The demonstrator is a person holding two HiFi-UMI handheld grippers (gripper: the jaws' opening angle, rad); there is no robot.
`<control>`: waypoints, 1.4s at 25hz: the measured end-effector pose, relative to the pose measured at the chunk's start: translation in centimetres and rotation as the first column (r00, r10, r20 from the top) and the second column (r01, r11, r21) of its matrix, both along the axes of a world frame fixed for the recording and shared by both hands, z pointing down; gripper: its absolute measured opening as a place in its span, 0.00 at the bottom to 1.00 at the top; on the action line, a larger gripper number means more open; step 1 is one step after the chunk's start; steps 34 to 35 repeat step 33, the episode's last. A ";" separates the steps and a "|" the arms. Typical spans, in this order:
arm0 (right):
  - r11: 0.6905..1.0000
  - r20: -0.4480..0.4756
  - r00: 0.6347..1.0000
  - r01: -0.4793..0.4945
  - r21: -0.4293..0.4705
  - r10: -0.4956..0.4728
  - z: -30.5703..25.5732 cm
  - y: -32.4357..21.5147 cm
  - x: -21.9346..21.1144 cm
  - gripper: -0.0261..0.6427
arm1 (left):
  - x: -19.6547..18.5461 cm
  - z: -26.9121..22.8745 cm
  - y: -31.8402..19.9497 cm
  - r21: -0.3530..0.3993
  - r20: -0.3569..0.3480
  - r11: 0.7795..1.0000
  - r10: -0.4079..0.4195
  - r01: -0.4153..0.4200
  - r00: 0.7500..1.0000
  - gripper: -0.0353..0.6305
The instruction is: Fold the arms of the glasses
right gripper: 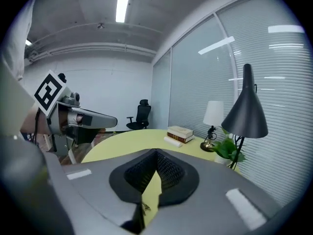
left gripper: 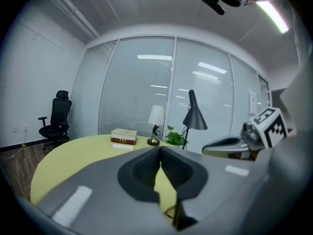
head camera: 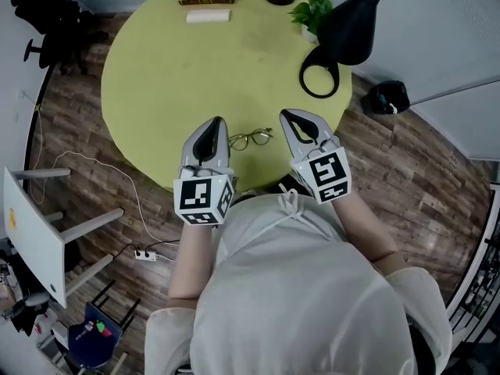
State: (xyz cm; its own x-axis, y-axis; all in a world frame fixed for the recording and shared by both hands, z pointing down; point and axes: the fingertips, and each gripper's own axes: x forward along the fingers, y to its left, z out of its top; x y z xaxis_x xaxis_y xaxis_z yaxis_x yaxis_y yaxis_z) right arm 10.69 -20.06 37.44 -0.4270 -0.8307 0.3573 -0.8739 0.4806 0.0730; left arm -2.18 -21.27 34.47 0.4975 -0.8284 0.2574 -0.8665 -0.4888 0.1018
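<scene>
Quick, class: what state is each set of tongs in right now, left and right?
Left tongs: closed, holding nothing.
Right tongs: closed, holding nothing.

Ceiling light strips (right gripper: 122, 4) are casting soft, even brightness; gripper views are bending toward dark edges, near foregrounds blurring, glass wall (left gripper: 142, 92) reflecting streaks.

metal glasses (head camera: 251, 139), matt table (head camera: 164, 69) (smooth)
</scene>
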 end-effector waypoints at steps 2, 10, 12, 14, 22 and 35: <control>0.999 0.021 0.999 -0.027 0.018 0.027 -0.6 0.5 0.4 0.03 | 0.2 -0.7 0.5 0.025 0.016 1.000 0.015 -0.016 1.000 0.06; 0.999 -0.005 0.999 -0.032 0.023 0.032 -1.0 1.4 0.6 0.03 | 0.1 -1.7 1.1 0.052 0.013 0.999 0.009 -0.010 1.000 0.06; 0.999 -0.011 0.999 -0.034 0.022 0.034 -1.0 1.5 0.5 0.03 | 0.0 -1.7 1.3 0.055 0.012 0.998 0.005 -0.006 1.000 0.06; 0.999 -0.005 0.999 -0.040 0.033 0.040 -1.2 1.3 0.6 0.03 | -0.1 -1.8 1.3 0.065 0.015 0.998 0.002 -0.003 1.000 0.06; 0.998 0.007 0.999 -0.052 0.033 0.051 -1.3 0.5 0.9 0.03 | 0.0 -1.5 0.5 0.048 0.003 0.999 -0.010 0.010 1.000 0.06; 0.999 0.011 0.999 -0.034 0.013 0.033 -0.5 -0.6 0.3 0.03 | 0.2 -0.9 -0.8 0.030 0.013 1.000 0.000 -0.001 1.000 0.06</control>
